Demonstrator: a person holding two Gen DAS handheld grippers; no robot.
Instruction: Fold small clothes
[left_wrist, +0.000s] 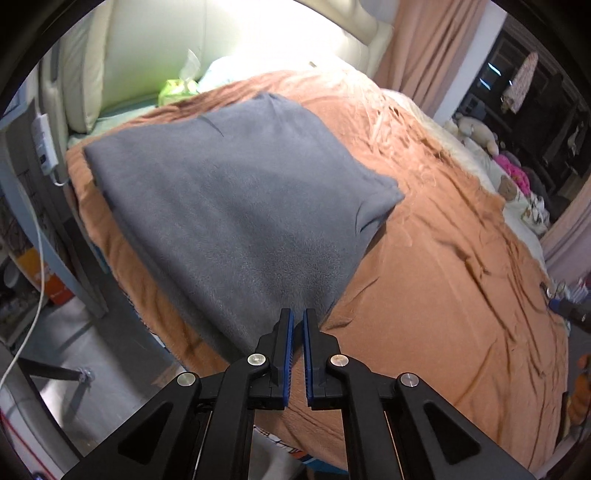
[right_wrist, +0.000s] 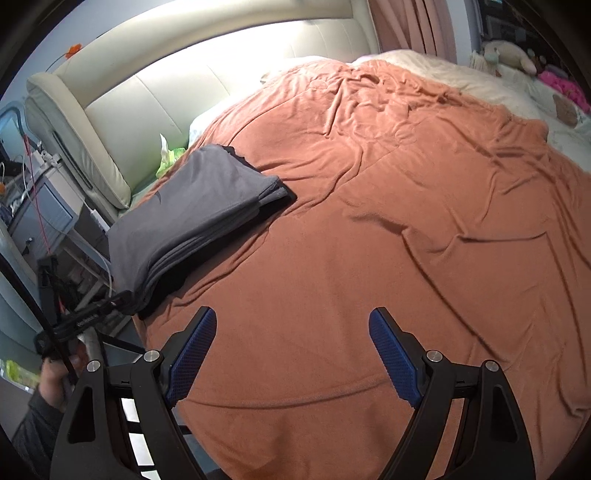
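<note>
One big orange blanket covers the bed and fills everything ahead of both claws; rumpled, bare out to the right. On it, one grey folded garment, already a flat multi-layer stack, edges visible as stacked layers in the right wrist view. It lies dead ahead of the left gripper, starting right at its tips and running away from it; its long axis looks to run roughly along that claw's pointing line, toward the headboard. From the right gripper the stack sits forward and well off to the left, apart from it, nothing but blanket between its fingers. So left is clearly the nearer claw. Left jaws are nearly together with a thin gap; near corner of the garment reaches the tips but whether cloth is pinched can't be told. Right jaws are spread wide, holding nothing. Judgement: folding of this piece looks about finished; any next tidy or shift falls to left. Small green packet beyond the stack's far end.
</note>
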